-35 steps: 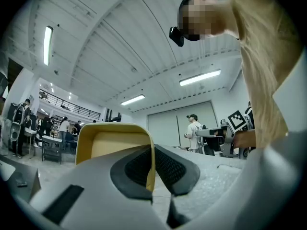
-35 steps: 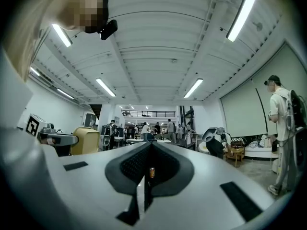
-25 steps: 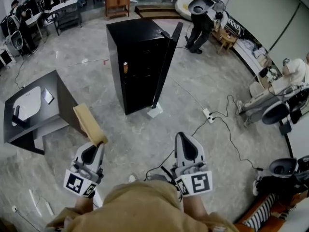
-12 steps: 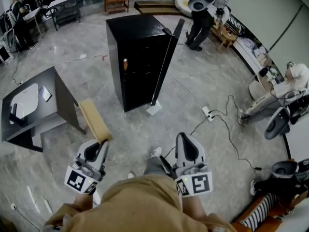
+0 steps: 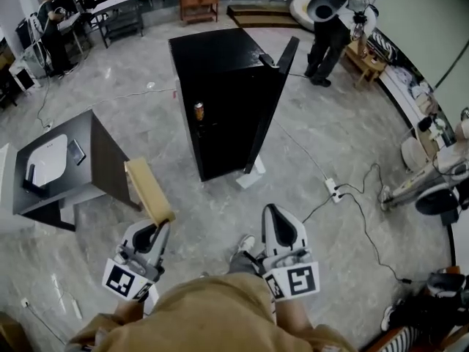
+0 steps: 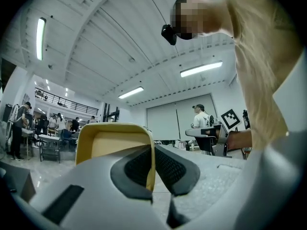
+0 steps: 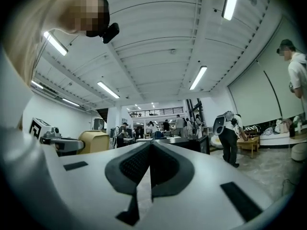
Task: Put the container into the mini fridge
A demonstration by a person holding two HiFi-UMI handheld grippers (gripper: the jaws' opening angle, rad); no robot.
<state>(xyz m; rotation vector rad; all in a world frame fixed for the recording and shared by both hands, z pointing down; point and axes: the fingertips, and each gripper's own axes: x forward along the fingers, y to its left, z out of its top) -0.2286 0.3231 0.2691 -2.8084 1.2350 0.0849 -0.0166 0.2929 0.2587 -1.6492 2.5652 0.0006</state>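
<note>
Left gripper: jaws clamped on one thin side wall of the yellow container. The gap is only as wide as that wall, with both dark pads pressed on it. The rest of the container juts out ahead of the jaws and to their left, its open side showing in the left gripper view. It is held in the air above the floor.

Right gripper: jaws pressed together, pads meeting, nothing between them.

Black fridge stands well ahead of both pairs of jaws, roughly between their lines. Its door is swung open on the side ahead of the right jaws. A can sits inside on a shelf. The container is well apart from the fridge, not in it yet. A dark table lies ahead-left of the left jaws. A shoe shows just beside the right jaws, between the grippers.

Versus the earlier frames, the grip on the container is unchanged and the right jaws are as tightly closed. The fridge sits a bit lower and further right in the head view. The shoe has come into view.
</note>
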